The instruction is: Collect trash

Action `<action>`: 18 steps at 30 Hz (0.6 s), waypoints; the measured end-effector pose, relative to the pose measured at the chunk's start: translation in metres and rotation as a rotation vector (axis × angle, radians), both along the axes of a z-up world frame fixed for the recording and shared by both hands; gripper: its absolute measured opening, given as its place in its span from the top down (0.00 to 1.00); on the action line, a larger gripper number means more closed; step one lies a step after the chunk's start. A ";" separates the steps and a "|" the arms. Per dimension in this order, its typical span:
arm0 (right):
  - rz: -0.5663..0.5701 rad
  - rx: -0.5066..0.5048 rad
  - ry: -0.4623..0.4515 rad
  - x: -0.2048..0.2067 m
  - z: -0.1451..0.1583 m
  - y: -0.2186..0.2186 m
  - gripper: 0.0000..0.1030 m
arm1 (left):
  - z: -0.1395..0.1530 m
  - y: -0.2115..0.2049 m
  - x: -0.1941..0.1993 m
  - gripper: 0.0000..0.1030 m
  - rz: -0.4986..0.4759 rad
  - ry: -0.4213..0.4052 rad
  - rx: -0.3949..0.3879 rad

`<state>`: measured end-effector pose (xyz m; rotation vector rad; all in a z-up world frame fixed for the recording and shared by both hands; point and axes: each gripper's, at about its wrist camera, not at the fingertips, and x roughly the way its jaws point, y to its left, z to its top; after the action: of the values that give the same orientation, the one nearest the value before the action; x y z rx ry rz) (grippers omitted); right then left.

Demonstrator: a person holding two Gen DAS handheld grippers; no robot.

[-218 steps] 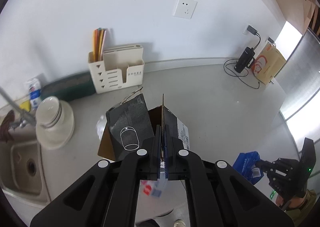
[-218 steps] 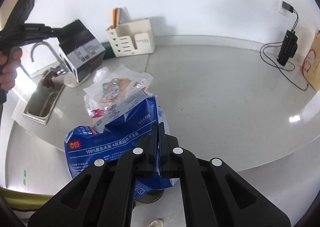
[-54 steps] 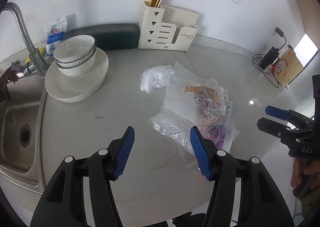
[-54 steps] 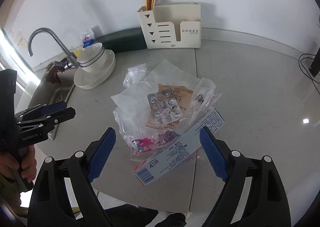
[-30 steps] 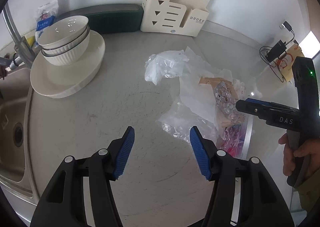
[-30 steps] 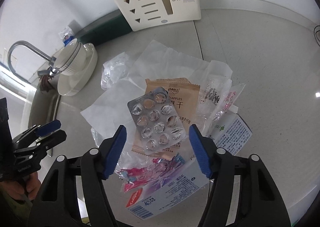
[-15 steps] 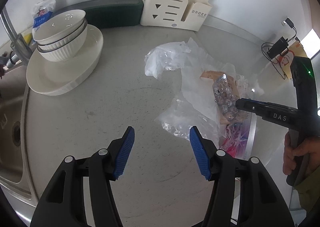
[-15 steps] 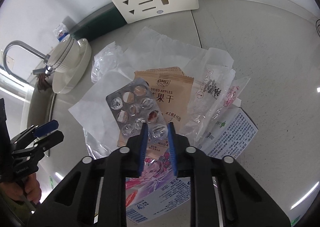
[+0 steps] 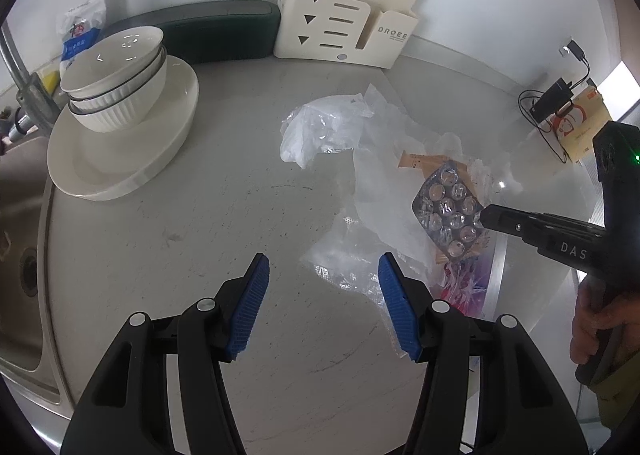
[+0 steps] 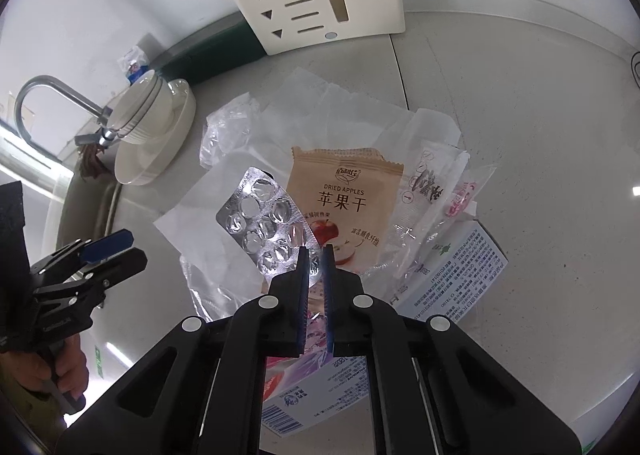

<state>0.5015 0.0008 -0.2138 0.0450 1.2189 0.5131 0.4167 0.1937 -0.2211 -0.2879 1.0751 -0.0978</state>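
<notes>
A pile of trash lies on the grey counter (image 9: 240,191). In it are a silver blister pack (image 10: 266,223), a brown dried-apple packet (image 10: 348,199), clear plastic wrappers (image 9: 320,127), white paper (image 10: 320,111) and a flat white carton (image 10: 452,267). My right gripper (image 10: 315,251) is shut on the near edge of the blister pack, which tilts up; it shows in the left wrist view (image 9: 448,211) too. My left gripper (image 9: 322,279) is open and empty, just above a clear wrapper (image 9: 344,259) at the pile's near left.
A stack of white bowls on a plate (image 9: 120,103) stands left, beside the sink (image 9: 20,255) and tap (image 10: 52,95). A cream organizer (image 9: 344,27) and a dark green box (image 9: 216,31) stand at the wall. A charger and cardboard box (image 9: 576,119) lie far right.
My right gripper came down onto the pile, closed on the blister pack and tipped it up. My left gripper stayed open and edged closer to the clear wrapper.
</notes>
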 end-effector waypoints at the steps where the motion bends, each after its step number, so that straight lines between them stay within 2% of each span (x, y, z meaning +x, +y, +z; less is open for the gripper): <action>1: -0.003 0.003 -0.004 -0.001 0.003 -0.002 0.94 | 0.001 0.000 0.001 0.46 0.002 -0.003 -0.006; 10: -0.053 -0.007 -0.041 -0.012 0.028 -0.026 0.95 | 0.001 -0.004 0.018 0.46 -0.001 -0.005 -0.067; 13: -0.074 -0.016 -0.052 -0.015 0.034 -0.034 0.95 | -0.008 -0.006 0.029 0.46 0.006 0.017 -0.120; 14: -0.082 -0.018 -0.056 -0.017 0.037 -0.037 0.95 | -0.011 -0.006 0.033 0.48 0.011 0.025 -0.138; 15: -0.088 -0.020 -0.059 -0.019 0.039 -0.040 0.95 | -0.014 -0.006 0.035 0.57 0.012 0.028 -0.148; 17: -0.099 -0.026 -0.063 -0.024 0.043 -0.047 0.95 | -0.020 -0.009 0.043 0.63 0.005 0.036 -0.174; 18: -0.106 -0.031 -0.064 -0.027 0.044 -0.051 0.95 | -0.024 -0.010 0.046 0.71 0.002 0.041 -0.184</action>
<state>0.4750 -0.0506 -0.1698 0.0657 1.1556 0.4002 0.4627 0.1841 -0.2448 -0.4585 1.1085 -0.1905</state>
